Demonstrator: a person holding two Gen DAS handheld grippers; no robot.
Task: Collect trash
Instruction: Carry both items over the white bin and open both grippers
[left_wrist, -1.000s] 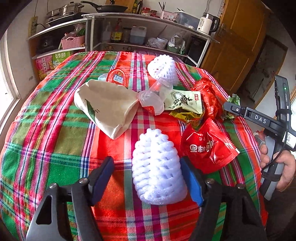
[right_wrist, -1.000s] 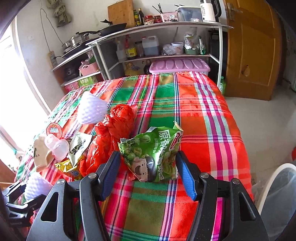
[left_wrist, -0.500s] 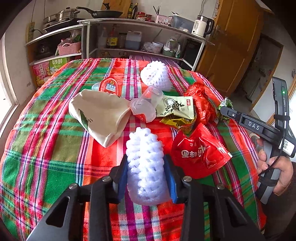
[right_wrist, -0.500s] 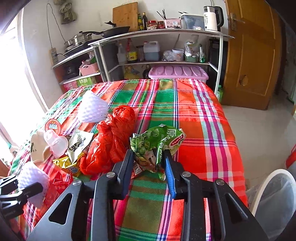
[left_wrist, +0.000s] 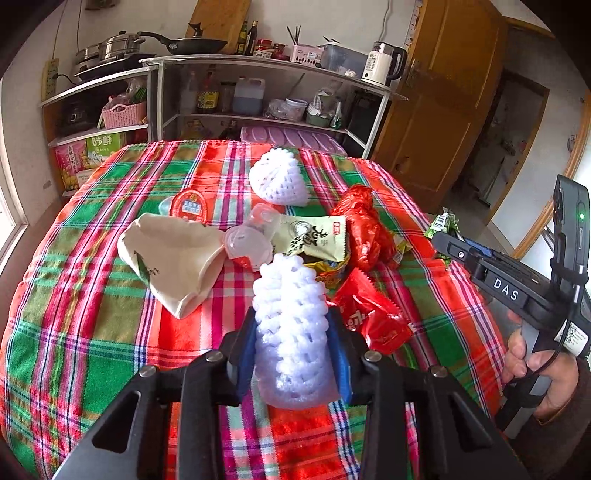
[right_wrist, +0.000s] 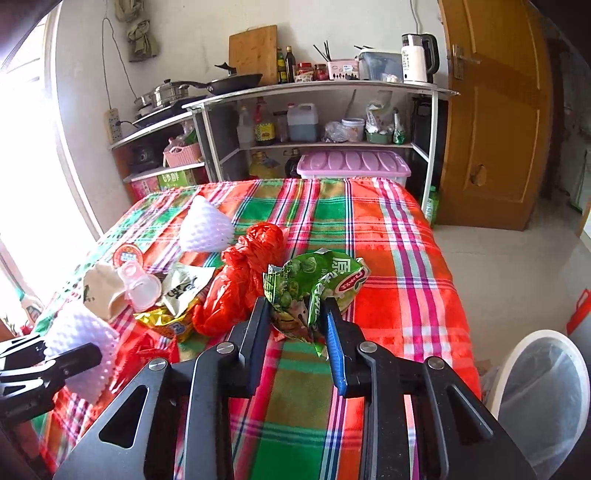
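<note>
Trash is already in both your grippers, so the picking step looks done. Your left gripper (left_wrist: 293, 349) pinches the white foam net (left_wrist: 290, 325), its tip pointing ahead toward the pile on the desk (left_wrist: 92, 314). Your right gripper (right_wrist: 295, 325) is clamped on the crumpled green snack bag (right_wrist: 314, 286). Next, carry both to the white bin (right_wrist: 543, 402), low and right of that gripper, and release over its mouth.

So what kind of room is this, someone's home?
Most likely a home kitchen with a dining table: a wok and steamer pot on the shelving, an electric kettle, and a plaid-covered table strewn with snack wrappers.
</note>
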